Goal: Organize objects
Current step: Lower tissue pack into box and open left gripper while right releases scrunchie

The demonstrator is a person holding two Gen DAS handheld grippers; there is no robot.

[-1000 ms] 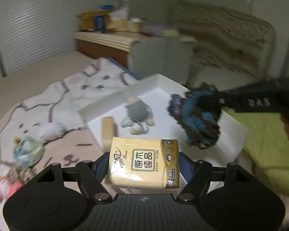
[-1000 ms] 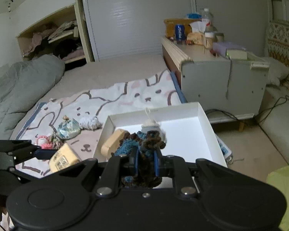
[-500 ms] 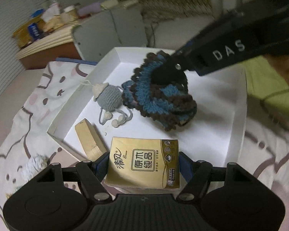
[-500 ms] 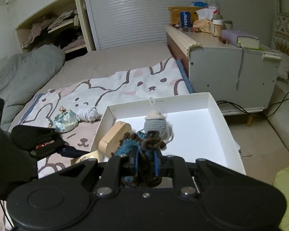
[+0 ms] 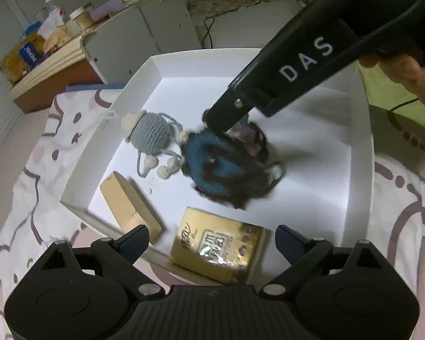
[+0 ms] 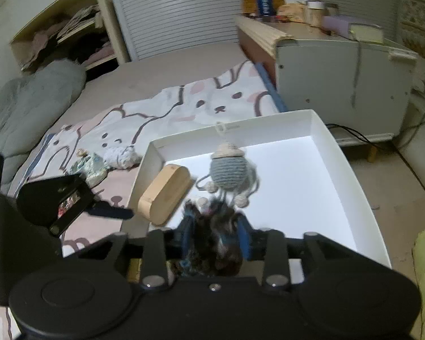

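Release is the step in hand, at both pairs of tongs at once. Left to right inside the white tray [image 5: 357, 153], which lies on the bed: a wooden block [image 5: 129, 206] leans by the left wall, a grey crocheted toy [image 5: 151, 133] lies beyond it, a yellow tissue pack [image 5: 218, 248] sits at the near edge, and a blue-and-brown crocheted piece [image 5: 226, 172] rests on the tray floor near the middle.

Left tongs [image 5: 212, 239]: the jaws are opening and already stand clear of the tissue pack on both sides, so nothing is gripped. The pack lies tilted just inside the near wall. To finish well, draw the left tongs straight back and up along their own line, so that neither finger clips the pack or the wooden block just beside it.

Right tongs [image 6: 215, 226]: the jaws are opening, with the crocheted piece between them; the yarn looks blurred, and the pads appear no longer to press on it. Yarn can snag on the pads, so spread the jaws fully before lifting, then rise vertically and check that no loop follows.

Surface: the tray floor is smooth and white, with bare space at its right half. It rests on a rabbit-print blanket [image 6: 167, 116], soft ground that may let the tray rock under pressure.

Room: two small bundles [image 6: 107, 160] lie on the blanket left of the tray, probably next for collection. A grey duvet lies at far left; a cluttered cabinet stands at right.
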